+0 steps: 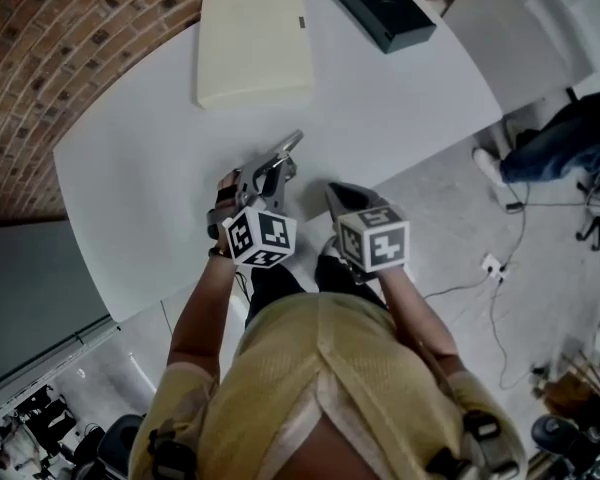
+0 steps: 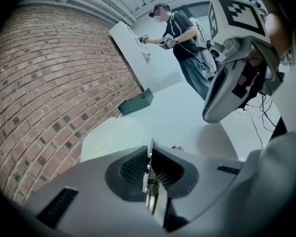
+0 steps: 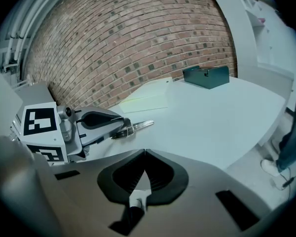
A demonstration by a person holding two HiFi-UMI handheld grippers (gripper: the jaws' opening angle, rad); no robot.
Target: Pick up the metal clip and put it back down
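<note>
Red brick wall (image 1: pixel 80 28) curves behind a white round-edged table (image 1: pixel 380 118). On the table lies a cream flat rectangular box (image 1: pixel 255 43), with a dark rectangular case (image 1: pixel 382 6) beside it, further along the wall.

The slim silvery metal clip (image 1: pixel 288 146) is pinched in the left gripper (image 1: pixel 270 173), on the person's side of the cream box and over bare tabletop. It sticks out past the fingertips as a narrow, shiny strip, its free end aimed towards the cream box. In the right gripper view the clip (image 3: pixel 138 125) looks long and thin, with a lighter, faintly ridged tip. In the left gripper view it (image 2: pixel 150 181) shows edge-on as a bright sliver between the ribbed black pads (image 2: pixel 135 168), which press on it from both sides. Whether its tip touches the table cannot be told.

The right gripper (image 1: pixel 332 190) is just beside the left one, further from the cream box, its jaws pressed together on nothing (image 3: pixel 144 154).
</note>
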